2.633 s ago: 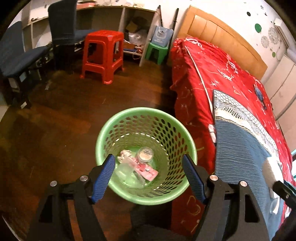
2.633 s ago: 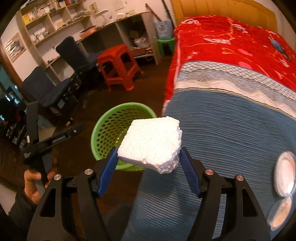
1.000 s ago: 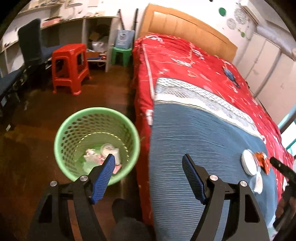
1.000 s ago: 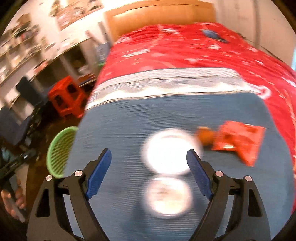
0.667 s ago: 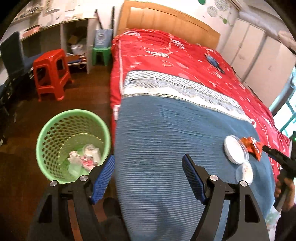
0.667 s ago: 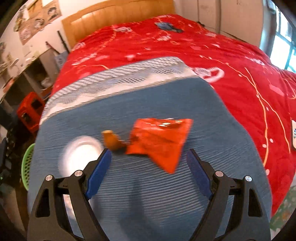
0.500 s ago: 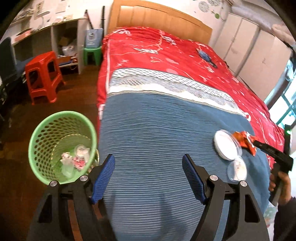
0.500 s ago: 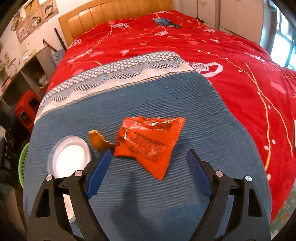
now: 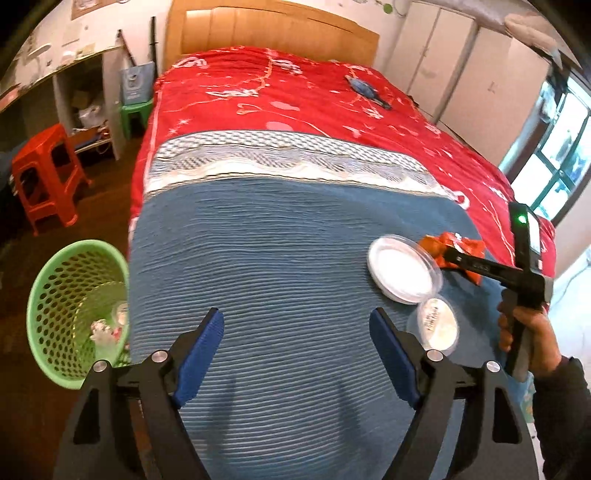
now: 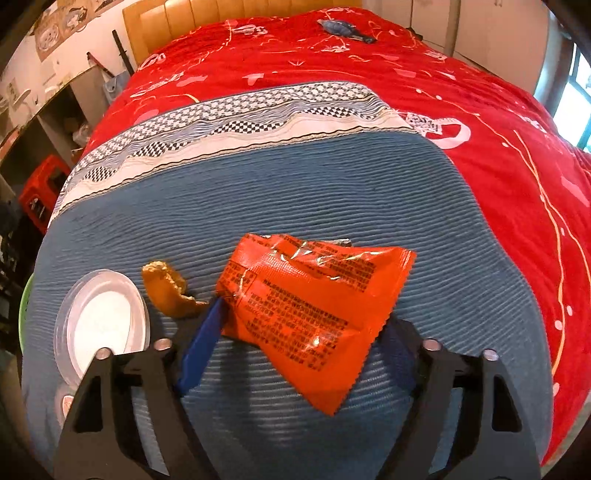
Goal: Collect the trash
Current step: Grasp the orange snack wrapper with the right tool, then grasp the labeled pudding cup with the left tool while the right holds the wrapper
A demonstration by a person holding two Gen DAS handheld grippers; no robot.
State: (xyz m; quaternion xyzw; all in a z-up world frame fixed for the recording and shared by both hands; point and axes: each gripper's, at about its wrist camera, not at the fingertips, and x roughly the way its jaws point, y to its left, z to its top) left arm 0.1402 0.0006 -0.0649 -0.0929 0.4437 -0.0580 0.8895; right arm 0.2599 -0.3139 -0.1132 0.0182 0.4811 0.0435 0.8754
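An orange-red snack wrapper [image 10: 314,306] lies on the blue blanket [image 10: 258,192]. My right gripper [image 10: 299,354] is open, its jaws on either side of the wrapper's near end. An orange peel scrap [image 10: 164,295] lies left of the wrapper, beside a round white lid [image 10: 103,321]. In the left wrist view the lid [image 9: 404,269], a second clear lid [image 9: 437,325] and the wrapper [image 9: 454,247] lie at the right. My left gripper [image 9: 297,354] is open and empty over the blanket. The green basket [image 9: 55,288] stands on the floor at left, with trash inside.
The bed's red quilt [image 9: 295,107] runs back to a wooden headboard [image 9: 269,29]. A red stool [image 9: 44,173] and a green stool [image 9: 135,114] stand on the dark floor left of the bed. A blue object [image 9: 364,88] lies far up the quilt.
My right gripper has let go of the white foam block and swung over the bed down to the wrapper. My left gripper has moved from above the basket to over the blanket.
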